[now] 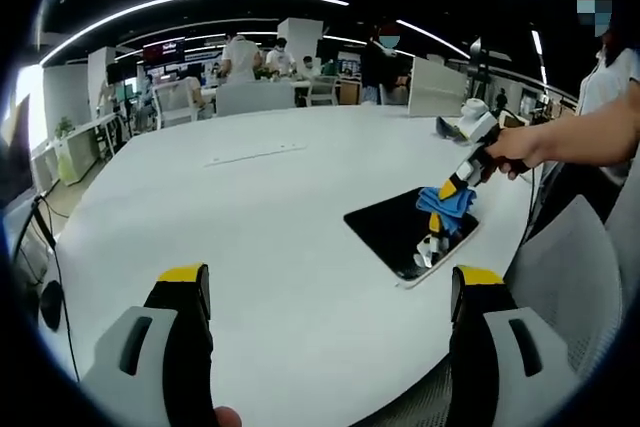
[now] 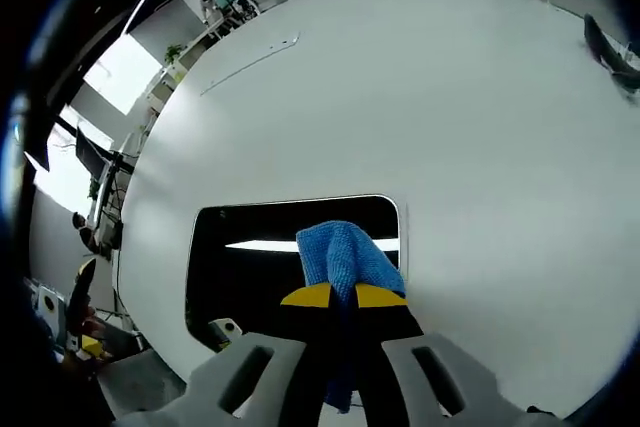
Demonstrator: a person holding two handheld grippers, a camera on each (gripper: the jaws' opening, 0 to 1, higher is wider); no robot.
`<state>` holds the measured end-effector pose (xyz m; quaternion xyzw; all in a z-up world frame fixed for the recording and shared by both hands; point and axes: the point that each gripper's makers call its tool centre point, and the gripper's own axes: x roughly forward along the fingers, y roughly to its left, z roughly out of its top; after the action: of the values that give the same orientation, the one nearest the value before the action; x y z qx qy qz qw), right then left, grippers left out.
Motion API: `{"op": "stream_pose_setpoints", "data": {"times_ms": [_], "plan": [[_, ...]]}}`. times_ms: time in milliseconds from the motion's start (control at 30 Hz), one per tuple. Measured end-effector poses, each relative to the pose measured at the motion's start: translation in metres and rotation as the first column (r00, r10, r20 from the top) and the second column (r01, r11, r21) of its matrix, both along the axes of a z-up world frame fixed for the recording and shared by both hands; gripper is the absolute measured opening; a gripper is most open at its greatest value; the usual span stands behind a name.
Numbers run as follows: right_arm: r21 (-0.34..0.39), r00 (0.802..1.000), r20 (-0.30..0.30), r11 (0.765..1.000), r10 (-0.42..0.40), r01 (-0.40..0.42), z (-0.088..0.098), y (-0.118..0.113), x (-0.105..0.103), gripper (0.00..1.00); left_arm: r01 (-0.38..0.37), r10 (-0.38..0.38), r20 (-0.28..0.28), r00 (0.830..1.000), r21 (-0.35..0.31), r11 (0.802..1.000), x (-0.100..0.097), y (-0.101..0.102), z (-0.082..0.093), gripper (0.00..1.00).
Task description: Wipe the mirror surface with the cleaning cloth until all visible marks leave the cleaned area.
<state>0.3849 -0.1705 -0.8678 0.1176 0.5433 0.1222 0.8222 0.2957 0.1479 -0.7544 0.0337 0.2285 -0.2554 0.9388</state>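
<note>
A dark rectangular mirror (image 1: 390, 229) (image 2: 250, 257) with a pale rim lies flat on the white table, near its right edge in the left gripper view. My right gripper (image 1: 455, 190) (image 2: 343, 296) is shut on a blue cleaning cloth (image 1: 447, 203) (image 2: 345, 252) and holds it down over the mirror's right part. In the right gripper view the cloth bunches up between the yellow-tipped jaws. My left gripper (image 1: 330, 282) stands open above bare table, left of the mirror, with nothing between its fingers.
The big white table (image 1: 250, 207) (image 2: 450, 97) curves round. A grey chair (image 1: 580, 267) stands at its right edge by the person's arm (image 1: 590, 137). A dark object (image 1: 450, 130) (image 2: 605, 47) and a flat strip (image 1: 255, 154) (image 2: 250, 62) lie further back. People and desks fill the room behind.
</note>
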Motion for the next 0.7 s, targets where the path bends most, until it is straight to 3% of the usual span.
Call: {"op": "stream_pose_setpoints", "data": {"times_ms": [700], "plan": [[-0.056, 1.0, 0.004, 0.998, -0.012, 0.012, 0.0, -0.016, -0.003, 0.0, -0.019, 0.019, 0.018, 1.0, 0.0, 1.0, -0.001, 0.005, 0.006, 0.99]]}}
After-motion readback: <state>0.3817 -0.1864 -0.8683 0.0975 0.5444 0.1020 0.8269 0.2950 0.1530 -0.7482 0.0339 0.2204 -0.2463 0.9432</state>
